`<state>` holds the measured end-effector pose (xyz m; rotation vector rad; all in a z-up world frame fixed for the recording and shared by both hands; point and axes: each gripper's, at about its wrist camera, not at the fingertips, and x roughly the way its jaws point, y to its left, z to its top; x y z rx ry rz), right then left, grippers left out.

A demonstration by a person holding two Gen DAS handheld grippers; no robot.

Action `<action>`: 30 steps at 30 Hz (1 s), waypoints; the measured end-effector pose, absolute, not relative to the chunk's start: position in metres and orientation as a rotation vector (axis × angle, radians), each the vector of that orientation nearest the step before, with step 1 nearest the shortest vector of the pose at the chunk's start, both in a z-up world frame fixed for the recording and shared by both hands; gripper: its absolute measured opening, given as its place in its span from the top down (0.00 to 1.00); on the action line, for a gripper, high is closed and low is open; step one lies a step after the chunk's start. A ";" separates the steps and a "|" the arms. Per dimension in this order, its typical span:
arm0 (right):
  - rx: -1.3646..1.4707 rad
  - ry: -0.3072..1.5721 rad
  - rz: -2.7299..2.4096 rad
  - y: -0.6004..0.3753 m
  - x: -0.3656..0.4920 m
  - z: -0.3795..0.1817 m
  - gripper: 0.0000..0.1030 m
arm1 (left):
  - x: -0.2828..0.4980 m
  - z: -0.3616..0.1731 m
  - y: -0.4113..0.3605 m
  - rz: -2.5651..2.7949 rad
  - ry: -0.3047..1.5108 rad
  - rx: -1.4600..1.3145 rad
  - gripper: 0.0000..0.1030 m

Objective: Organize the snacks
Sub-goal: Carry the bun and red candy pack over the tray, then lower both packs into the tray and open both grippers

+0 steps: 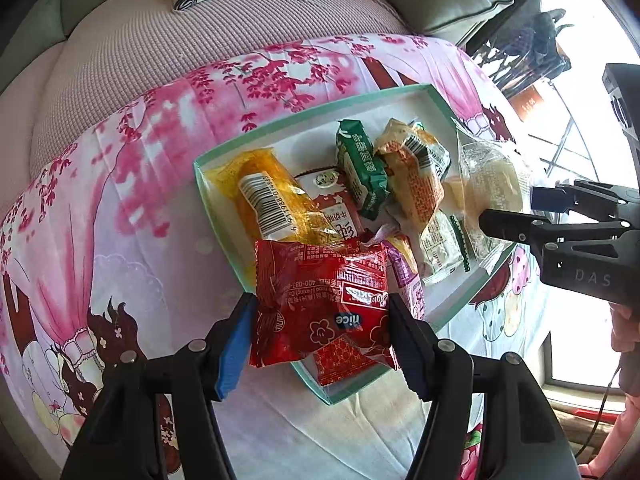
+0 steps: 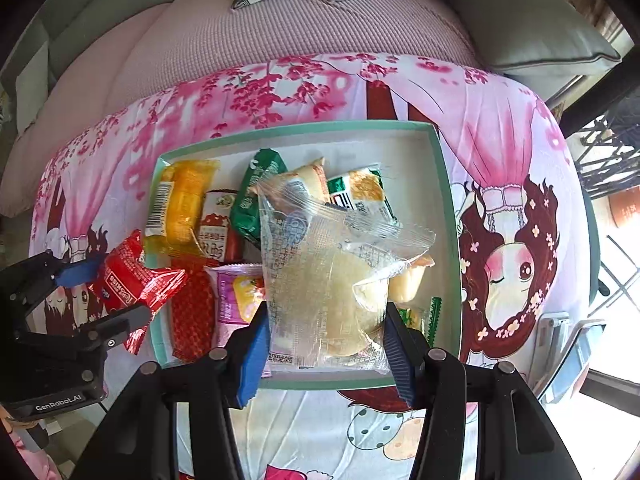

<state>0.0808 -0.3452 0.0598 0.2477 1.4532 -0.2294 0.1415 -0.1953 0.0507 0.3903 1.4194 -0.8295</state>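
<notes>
A shallow mint-green tray (image 1: 224, 148) (image 2: 444, 184) lies on a pink cartoon cloth and holds several snack packets: yellow (image 1: 272, 196), green (image 1: 360, 168), orange-white (image 1: 416, 176), purple (image 2: 236, 292) and a red-white one (image 2: 216, 224). My left gripper (image 1: 322, 320) is shut on a red snack packet (image 1: 320, 300) above the tray's near-left edge; it also shows in the right wrist view (image 2: 132, 280). My right gripper (image 2: 326, 344) is shut on a clear packet with a pale cake (image 2: 324, 280) over the tray's near side; it also shows in the left wrist view (image 1: 492, 188).
The cloth (image 2: 500, 128) covers a low surface in front of a sofa with a pinkish cover (image 2: 280, 32) and grey cushions (image 2: 532, 28). A window and dark metal rack (image 1: 532, 48) are at the right.
</notes>
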 end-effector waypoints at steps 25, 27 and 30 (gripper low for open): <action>0.237 1.536 -0.237 -0.343 0.081 0.014 0.45 | 0.121 0.019 -0.222 -0.800 1.474 0.387 0.32; 0.229 1.536 -0.234 -0.342 0.082 0.012 0.45 | 0.120 0.019 -0.222 -0.788 1.469 0.383 0.32; 0.228 1.538 -0.229 -0.340 0.081 0.008 0.44 | 0.117 0.020 -0.220 -0.783 1.461 0.373 0.31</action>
